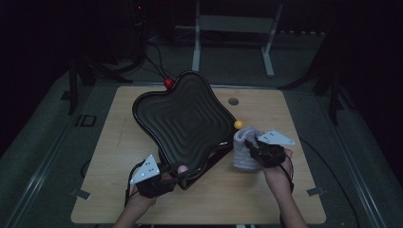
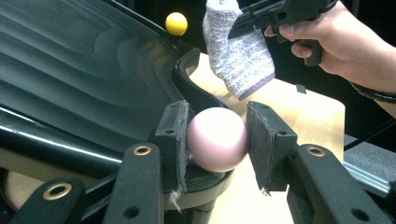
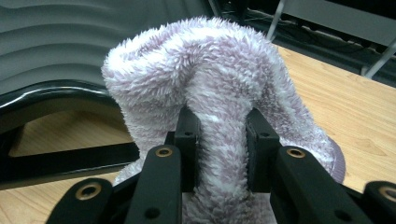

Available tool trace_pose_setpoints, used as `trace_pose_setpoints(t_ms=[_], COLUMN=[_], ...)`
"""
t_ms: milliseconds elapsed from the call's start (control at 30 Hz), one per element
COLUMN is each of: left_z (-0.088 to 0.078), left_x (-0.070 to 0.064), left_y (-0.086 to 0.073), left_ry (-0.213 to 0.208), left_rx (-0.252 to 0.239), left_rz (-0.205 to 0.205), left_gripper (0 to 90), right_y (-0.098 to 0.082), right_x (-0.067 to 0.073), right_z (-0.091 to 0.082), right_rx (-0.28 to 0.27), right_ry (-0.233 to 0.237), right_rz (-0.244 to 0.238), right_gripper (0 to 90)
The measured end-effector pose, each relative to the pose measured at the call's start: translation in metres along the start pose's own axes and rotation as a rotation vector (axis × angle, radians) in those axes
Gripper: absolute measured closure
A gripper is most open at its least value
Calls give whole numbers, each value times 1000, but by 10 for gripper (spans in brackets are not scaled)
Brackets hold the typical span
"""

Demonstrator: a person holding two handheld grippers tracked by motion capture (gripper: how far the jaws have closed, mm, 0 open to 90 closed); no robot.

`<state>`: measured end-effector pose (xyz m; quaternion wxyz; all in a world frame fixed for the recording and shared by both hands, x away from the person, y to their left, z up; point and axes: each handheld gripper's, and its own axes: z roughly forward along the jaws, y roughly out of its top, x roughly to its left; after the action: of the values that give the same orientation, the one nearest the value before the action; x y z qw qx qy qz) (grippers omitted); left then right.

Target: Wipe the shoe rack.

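**Fuzzy sock in my right claw, pink ball in my left**

Fuzzy lilac-and-white fabric bunches between the pads of my right claw (image 3: 219,149), which is clenched on a fold of the sock (image 3: 210,93). In the high view the sock (image 1: 245,149) hangs upright, long axis roughly vertical, its lower end on or just above the tabletop (image 1: 266,199); I cannot tell which. It sits at about 3 o'clock from the black wavy tray (image 1: 183,118), just beside the tray's right edge.

My left claw (image 2: 217,140) is grasping a pale pink ball (image 2: 217,144), both pads pressing its sides, at the tray's near corner, around 6 o'clock of the tray (image 2: 84,70). A small yellow ball (image 1: 238,124) sits at the tray's right rim, close above the sock, and a red ball (image 1: 168,83) sits at the far rim, at 12 o'clock.

The relation I'm steering by: from my left claw the sock (image 2: 240,56) lies at about 1 o'clock, with my right hand (image 2: 336,42) holding it from above. The right hand is the nearer one to the yellow ball, so I judge any move there falls to it.
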<state>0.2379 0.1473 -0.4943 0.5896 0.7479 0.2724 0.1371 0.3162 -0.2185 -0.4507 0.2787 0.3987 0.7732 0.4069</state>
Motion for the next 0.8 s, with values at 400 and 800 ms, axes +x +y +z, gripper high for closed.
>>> trace_pose_setpoints(t_ms=[400, 800], left_z=[-6, -6], left_x=[10, 10], left_y=[-3, -3], left_ry=[-79, -79], left_rx=[-9, -13], left_rz=[24, 26], left_gripper=[606, 606], right_y=[-35, -7], right_x=[17, -2], right_z=[42, 19], right_rx=[119, 10], right_ry=[18, -27], right_rz=[-44, -15], right_gripper=[716, 715])
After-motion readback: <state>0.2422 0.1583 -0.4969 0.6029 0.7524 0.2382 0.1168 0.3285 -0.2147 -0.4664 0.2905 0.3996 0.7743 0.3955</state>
